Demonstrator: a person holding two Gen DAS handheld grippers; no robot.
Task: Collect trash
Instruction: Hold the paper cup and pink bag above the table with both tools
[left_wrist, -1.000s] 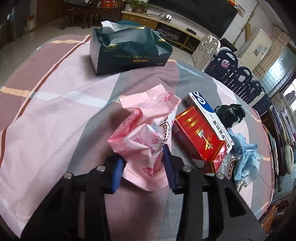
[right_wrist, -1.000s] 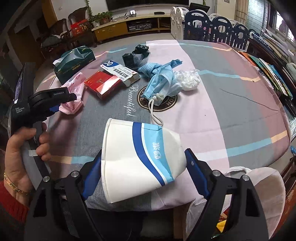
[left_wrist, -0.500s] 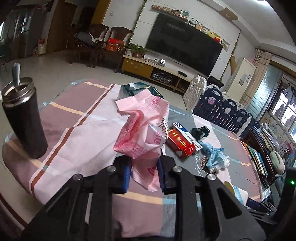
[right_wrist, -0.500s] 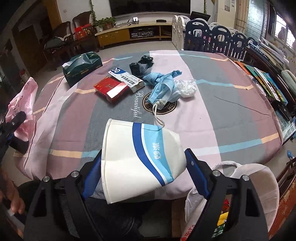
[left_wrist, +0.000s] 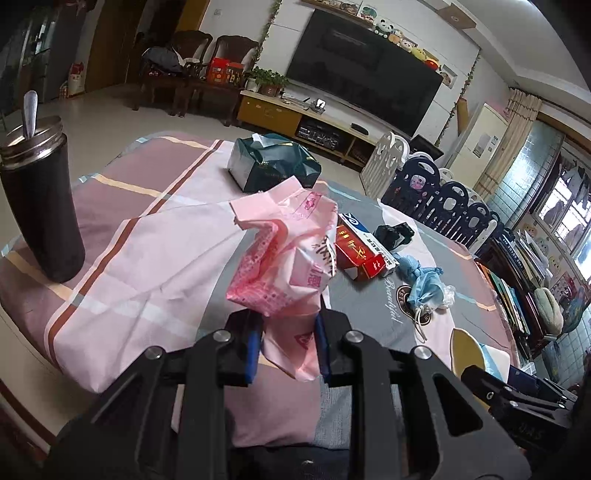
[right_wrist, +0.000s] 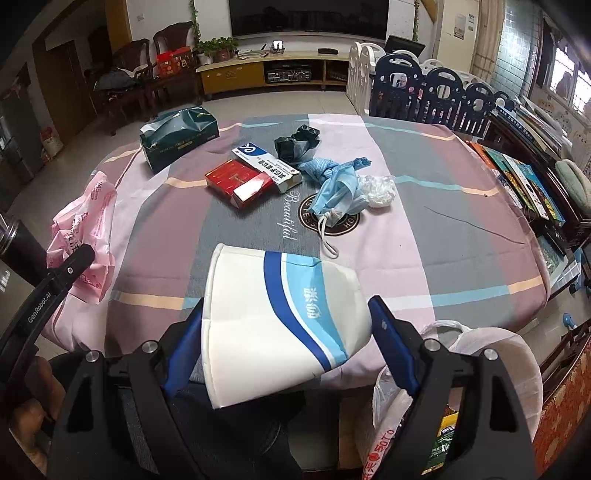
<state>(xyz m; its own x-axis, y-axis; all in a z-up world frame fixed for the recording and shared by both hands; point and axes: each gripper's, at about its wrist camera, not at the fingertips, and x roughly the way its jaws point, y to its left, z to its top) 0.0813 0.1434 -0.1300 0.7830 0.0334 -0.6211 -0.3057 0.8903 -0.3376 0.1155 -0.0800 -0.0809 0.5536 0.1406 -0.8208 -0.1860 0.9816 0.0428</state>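
My left gripper (left_wrist: 286, 343) is shut on a crumpled pink plastic bag (left_wrist: 284, 266), held up above the near left part of the table. The right wrist view shows that pink bag (right_wrist: 83, 229) at the far left, off the cloth. My right gripper (right_wrist: 286, 336) is shut on a white paper cup (right_wrist: 280, 321) with blue stripes, its pads wide apart on the cup's sides, over the table's near edge. On the cloth lie a red box (right_wrist: 236, 181), a blue-and-white box (right_wrist: 264, 162), a black crumpled bag (right_wrist: 297, 142), blue face masks (right_wrist: 338, 188) and a white plastic wad (right_wrist: 376, 188).
A bin lined with a white bag (right_wrist: 491, 354) stands below the table's near right edge, with wrappers inside. A green tissue pack (right_wrist: 179, 134) sits at the far left of the table. A black flask (left_wrist: 37, 206) with a spoon stands at the left edge. Chairs and bookshelves ring the table.
My left gripper has closed on the pink bag, lifted it off the cloth and pulled it back toward the near left edge. The right gripper with the cup has drawn back slightly.
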